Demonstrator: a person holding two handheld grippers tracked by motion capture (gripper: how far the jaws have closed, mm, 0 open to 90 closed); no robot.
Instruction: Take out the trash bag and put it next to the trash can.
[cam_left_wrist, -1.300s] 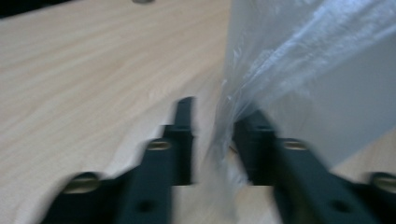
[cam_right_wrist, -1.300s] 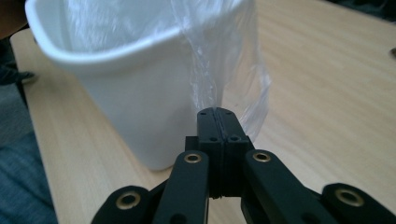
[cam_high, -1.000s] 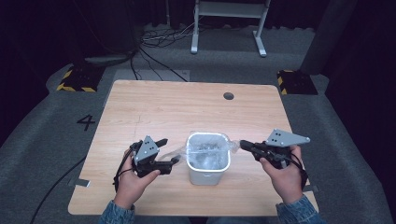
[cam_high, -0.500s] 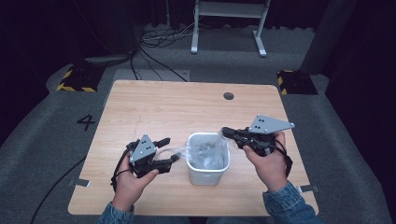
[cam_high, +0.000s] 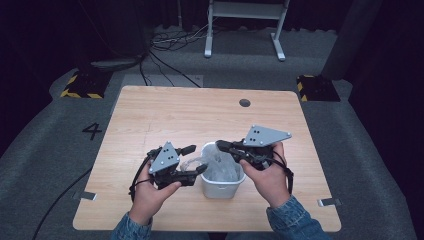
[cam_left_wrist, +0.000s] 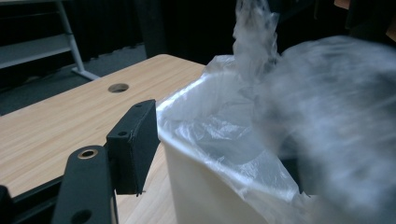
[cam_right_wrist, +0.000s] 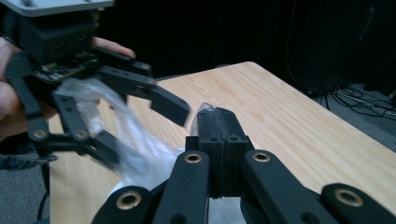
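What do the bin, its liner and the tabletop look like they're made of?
Bin: apparently rigid plastic, off-white and smooth, judging by its even, matte wall in the left gripper view. Liner bag: thin clear plastic film, crinkled, translucent and glossy. Tabletop: light wood or wood-look laminate; straight grain lines and a flat, satin surface, so veneer or print cannot be told apart.

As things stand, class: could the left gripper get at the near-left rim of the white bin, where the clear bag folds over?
Probably yes. The left gripper sits right beside the white bin with jaws apart, plastic bag between them, nothing blocking. The right gripper, shut on the bag, works the far side.
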